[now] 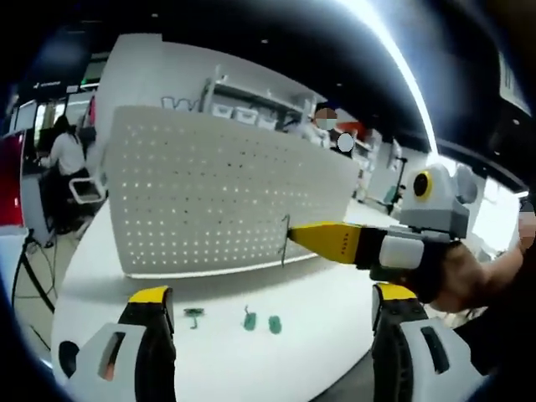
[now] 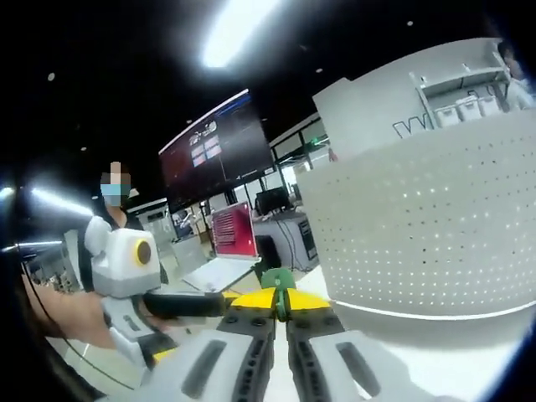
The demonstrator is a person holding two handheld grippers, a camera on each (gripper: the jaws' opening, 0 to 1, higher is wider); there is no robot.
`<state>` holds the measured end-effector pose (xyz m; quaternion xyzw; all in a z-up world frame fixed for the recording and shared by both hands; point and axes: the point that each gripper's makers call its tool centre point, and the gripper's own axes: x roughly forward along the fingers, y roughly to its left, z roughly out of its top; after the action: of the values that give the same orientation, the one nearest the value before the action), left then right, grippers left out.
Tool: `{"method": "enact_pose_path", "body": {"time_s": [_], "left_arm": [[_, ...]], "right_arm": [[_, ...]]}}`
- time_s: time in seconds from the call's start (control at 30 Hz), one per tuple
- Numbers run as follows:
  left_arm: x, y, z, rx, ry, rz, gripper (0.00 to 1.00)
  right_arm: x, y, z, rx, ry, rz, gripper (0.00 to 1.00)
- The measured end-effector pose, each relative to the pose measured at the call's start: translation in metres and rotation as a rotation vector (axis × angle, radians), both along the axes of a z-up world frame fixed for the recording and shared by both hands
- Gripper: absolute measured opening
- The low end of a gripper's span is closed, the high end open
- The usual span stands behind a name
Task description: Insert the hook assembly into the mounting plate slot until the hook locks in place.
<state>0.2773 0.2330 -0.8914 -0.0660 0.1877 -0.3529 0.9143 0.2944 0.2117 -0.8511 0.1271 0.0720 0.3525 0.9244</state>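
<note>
Left gripper view: the left claw point(image 1: 272, 306) stands released above the white worktop point(image 1: 218, 352), three green hooks point(image 1: 249, 319) lying between its jaws. At 3 o'clock the right claw point(image 1: 303, 236) reaches level, clenched on a thin dark hook point(image 1: 284, 240) before the perforated mounting plate point(image 1: 218, 197). Right gripper view adds a green piece point(image 2: 280, 280) pinched between the right claw point(image 2: 280, 308) tips.

My round white table point(image 1: 209, 335) carries a tall white perforated metal panel point(image 1: 218, 193) standing upright along its far side, with three small green plastic hook pieces point(image 1: 249, 319) lying scattered on the bare top nearer to me.
</note>
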Motion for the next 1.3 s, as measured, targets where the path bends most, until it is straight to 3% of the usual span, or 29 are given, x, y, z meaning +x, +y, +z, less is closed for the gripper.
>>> {"method": "enact_pose_path", "body": {"time_s": [0.27, 0.57, 0.67, 1.0, 1.3], "left_arm": [[-0.002, 0.006, 0.0, 0.002, 0.012, 0.016, 1.0], [-0.001, 0.011, -0.005, 0.0, 0.028, 0.037, 1.0], [-0.002, 0.011, -0.009, 0.001, 0.033, 0.037, 1.0], [-0.011, 0.012, -0.012, -0.002, 0.056, 0.039, 1.0], [-0.005, 0.004, -0.014, -0.009, 0.071, 0.02, 0.99]], "right_arm": [[0.019, -0.008, 0.008, -0.03, -0.07, -0.106, 0.0], [0.056, -0.042, 0.028, -0.059, -0.184, -0.304, 0.0], [0.069, -0.055, 0.03, -0.06, -0.196, -0.365, 0.0], [0.103, -0.08, 0.02, -0.077, -0.176, -0.453, 0.0], [0.127, -0.101, 0.031, -0.121, -0.21, -0.532, 0.0]]}}
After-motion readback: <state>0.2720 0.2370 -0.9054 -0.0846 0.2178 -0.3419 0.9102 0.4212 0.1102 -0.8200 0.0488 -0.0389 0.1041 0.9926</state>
